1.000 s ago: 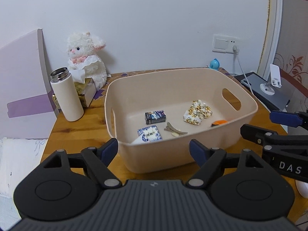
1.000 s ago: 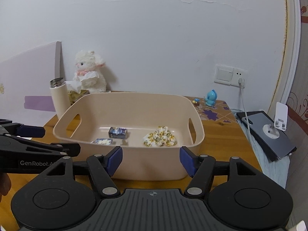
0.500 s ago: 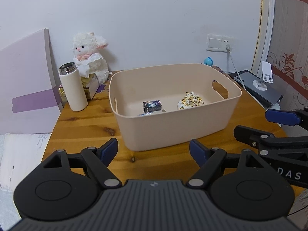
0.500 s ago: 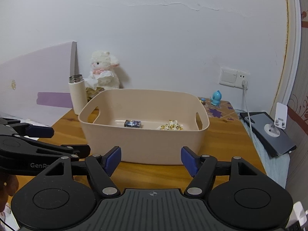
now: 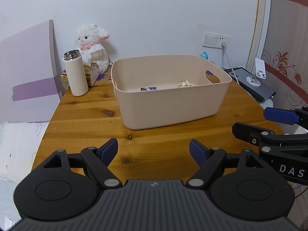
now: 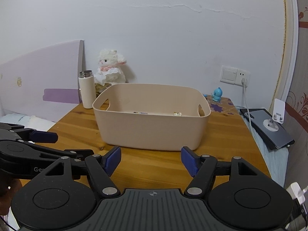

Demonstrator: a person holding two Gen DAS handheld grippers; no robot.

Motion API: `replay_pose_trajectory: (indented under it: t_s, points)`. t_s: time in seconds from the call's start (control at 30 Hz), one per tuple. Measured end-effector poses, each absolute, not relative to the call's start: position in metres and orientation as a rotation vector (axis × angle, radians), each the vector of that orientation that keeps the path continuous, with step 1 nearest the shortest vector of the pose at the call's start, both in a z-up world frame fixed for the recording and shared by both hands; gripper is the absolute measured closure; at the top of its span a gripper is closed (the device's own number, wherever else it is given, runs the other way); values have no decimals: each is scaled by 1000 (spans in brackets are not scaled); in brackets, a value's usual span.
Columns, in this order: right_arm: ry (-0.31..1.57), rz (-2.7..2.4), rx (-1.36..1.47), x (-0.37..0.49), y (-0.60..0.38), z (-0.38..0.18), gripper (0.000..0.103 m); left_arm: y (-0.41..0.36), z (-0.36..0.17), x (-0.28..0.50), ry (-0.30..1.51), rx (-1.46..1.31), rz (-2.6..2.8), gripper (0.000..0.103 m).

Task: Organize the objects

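Note:
A beige plastic bin (image 5: pixel 169 105) (image 6: pixel 152 129) with cut-out handles stands on the wooden table (image 5: pixel 82 119). Inside it I see the top of a small dark blue packet (image 5: pixel 148 88) and a yellow-white floral scrunchie (image 5: pixel 184 84); the near wall hides anything else inside. My left gripper (image 5: pixel 153 151) is open and empty, low over the table in front of the bin. My right gripper (image 6: pixel 151 160) is open and empty, also in front of the bin. Each gripper shows at the edge of the other's view.
A white flask (image 5: pixel 75 73) stands left of the bin, with a white plush lamb (image 5: pixel 92 44) and a tissue box (image 5: pixel 90 73) behind it. A small blue figurine (image 6: pixel 217 94), a wall socket with a cable (image 6: pixel 234 75), and a phone and white stand (image 6: pixel 269 127) are on the right.
Both grippers have pulled back and lower, away from the bin. The bin now looks smaller and its near wall hides most of its contents.

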State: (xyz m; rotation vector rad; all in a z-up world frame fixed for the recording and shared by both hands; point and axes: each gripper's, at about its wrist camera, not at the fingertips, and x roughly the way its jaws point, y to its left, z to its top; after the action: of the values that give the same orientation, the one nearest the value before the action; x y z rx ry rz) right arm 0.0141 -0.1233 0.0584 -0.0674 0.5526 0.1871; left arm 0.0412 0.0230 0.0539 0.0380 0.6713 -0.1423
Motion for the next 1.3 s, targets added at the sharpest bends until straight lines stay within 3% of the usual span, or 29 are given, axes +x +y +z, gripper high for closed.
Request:
replay_pose_trajectory:
  t_s: [1.3]
  points:
    - [583,214,-54,-38,-126,52,28,24,38,-5,718,16,-151,21]
